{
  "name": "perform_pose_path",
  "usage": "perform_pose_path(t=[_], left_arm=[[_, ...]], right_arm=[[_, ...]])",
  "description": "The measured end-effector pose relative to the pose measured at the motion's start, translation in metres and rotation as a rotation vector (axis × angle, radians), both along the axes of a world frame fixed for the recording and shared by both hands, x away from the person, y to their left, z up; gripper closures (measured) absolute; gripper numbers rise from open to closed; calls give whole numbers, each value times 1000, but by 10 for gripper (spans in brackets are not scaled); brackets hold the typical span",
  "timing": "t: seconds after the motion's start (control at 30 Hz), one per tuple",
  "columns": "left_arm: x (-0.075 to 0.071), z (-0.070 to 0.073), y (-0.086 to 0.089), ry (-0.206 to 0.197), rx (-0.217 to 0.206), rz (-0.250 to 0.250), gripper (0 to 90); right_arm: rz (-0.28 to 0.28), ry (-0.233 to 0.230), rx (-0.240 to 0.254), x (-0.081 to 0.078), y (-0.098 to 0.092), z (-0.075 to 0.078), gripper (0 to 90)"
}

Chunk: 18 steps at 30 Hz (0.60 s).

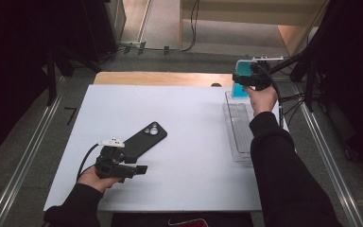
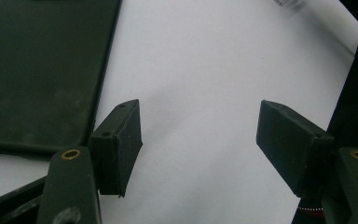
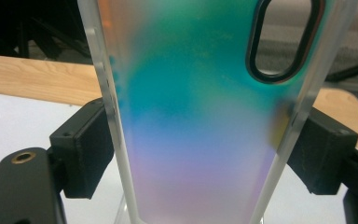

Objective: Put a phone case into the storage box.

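- Right claw [image 3: 200, 154]: clamped across the two long edges of a translucent phone case [image 3: 200, 116], iridescent teal fading to violet, camera cut-out at its upper end; in the high view the case [image 1: 242, 71] is lifted above the far right corner of the worktop [image 1: 189, 156], over the far end of a clear tray [image 1: 238, 127].
- Left claw [image 2: 198, 140]: jaws apart, nothing between them; resting low on the worktop beside the near end of a black phone [image 1: 144, 138], which lies camera side up.
- Step in hand, as judged: carry the case to the phone for fitting.
- Handling advice: keep the squeeze light, since the thin walls look likely to bow; travel level; align the cut-out with the phone's lenses before lowering.
- Left claw's part: steady the phone by its edges so it cannot slide.
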<state>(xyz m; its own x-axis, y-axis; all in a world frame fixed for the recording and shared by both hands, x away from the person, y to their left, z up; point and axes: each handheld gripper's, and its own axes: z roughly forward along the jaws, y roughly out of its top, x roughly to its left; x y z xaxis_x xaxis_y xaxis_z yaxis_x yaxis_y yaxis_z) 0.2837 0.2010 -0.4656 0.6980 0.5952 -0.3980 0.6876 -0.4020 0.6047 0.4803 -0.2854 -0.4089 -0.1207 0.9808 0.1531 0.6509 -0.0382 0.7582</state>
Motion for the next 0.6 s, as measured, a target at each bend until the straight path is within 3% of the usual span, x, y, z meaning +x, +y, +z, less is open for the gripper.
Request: perform_pose_path(t=[0.07,0.33,0.6], left_arm=[[0,0,0,2,1,1,312],[0,0,1,2,-4,2,312],[0,0,0,1,-2,-1,312]], right_arm=[[4,25,4,2,1,-6,153],[7,23,-8,5,6,-20,152],[-4,69,-12,5,8,-38,149]])
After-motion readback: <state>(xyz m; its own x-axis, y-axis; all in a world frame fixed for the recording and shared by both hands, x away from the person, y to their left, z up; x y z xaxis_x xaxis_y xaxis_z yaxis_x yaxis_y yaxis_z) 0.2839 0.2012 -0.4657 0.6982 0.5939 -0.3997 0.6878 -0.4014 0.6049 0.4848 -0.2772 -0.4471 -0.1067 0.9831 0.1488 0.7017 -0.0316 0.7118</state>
